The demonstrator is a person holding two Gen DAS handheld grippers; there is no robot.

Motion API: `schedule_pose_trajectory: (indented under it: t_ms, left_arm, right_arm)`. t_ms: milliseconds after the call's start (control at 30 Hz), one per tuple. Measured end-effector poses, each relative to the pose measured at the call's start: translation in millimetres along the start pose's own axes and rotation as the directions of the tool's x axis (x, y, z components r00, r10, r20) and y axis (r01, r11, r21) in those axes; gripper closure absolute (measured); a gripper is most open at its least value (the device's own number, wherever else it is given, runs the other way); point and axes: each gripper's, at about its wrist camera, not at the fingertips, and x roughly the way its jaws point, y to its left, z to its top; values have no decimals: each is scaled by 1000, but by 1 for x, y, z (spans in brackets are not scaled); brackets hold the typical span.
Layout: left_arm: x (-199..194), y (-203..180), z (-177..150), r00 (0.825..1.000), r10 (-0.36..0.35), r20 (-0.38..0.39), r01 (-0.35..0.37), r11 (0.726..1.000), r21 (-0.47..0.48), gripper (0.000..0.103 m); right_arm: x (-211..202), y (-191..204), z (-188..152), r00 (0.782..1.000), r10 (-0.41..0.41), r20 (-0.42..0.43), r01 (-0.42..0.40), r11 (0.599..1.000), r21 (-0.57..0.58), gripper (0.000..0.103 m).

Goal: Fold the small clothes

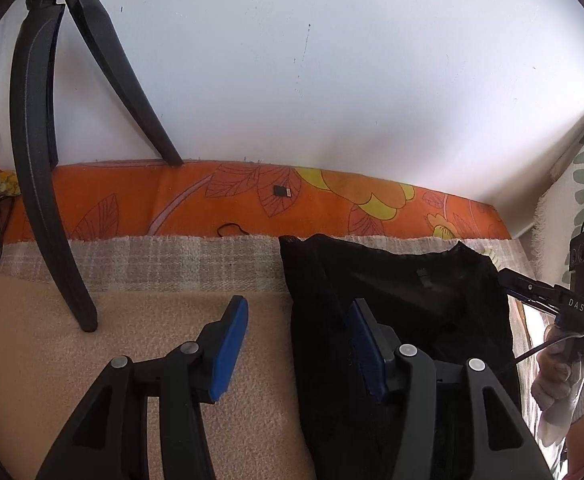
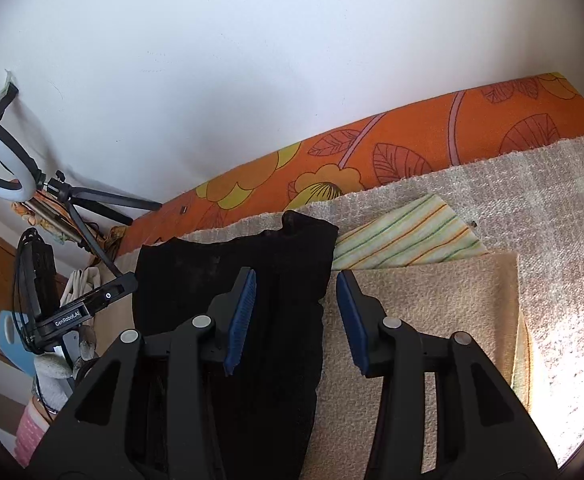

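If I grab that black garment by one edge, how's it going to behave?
The black garment probably goes floppy: it lies limp and creased on the beige mat. It looks thin, so likely light. Pushed, it would probably bunch rather than slide on the mat's rough weave.

Orange floral bed cover (image 1: 227, 200) along the wall, running from 9 to 3 o'clock. Pale plaid woven blanket (image 1: 151, 260) spread over it, beige towel (image 1: 139, 360) on top toward 6. Black garment (image 1: 412, 300) flat across blanket and towel at 4. Small black tag (image 1: 281, 191) and thin black loop (image 1: 231, 229) at 12. Tripod foot (image 1: 85, 316) planted at 8. Striped cloth (image 2: 408, 236) tucked under the towel's far edge.
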Motion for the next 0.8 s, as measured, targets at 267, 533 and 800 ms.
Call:
schedule_pose_trajectory:
  t_ms: [267,533,800]
  left_arm:
    - [21,-7,6,999,1,34,-2,1000,11,48]
    - [33,-19,10,999,46,25,-48,997,61,75]
    - [33,-27,13,999,-40,34,39,998,40,101]
  right_arm:
    - [18,-4,2,998,-61,27,61,998,2,93]
    - [16,-3,6,1000,0,12,0,1000,-9,69]
    - [6,8,9,999,-14,47,15,999,-29,98]
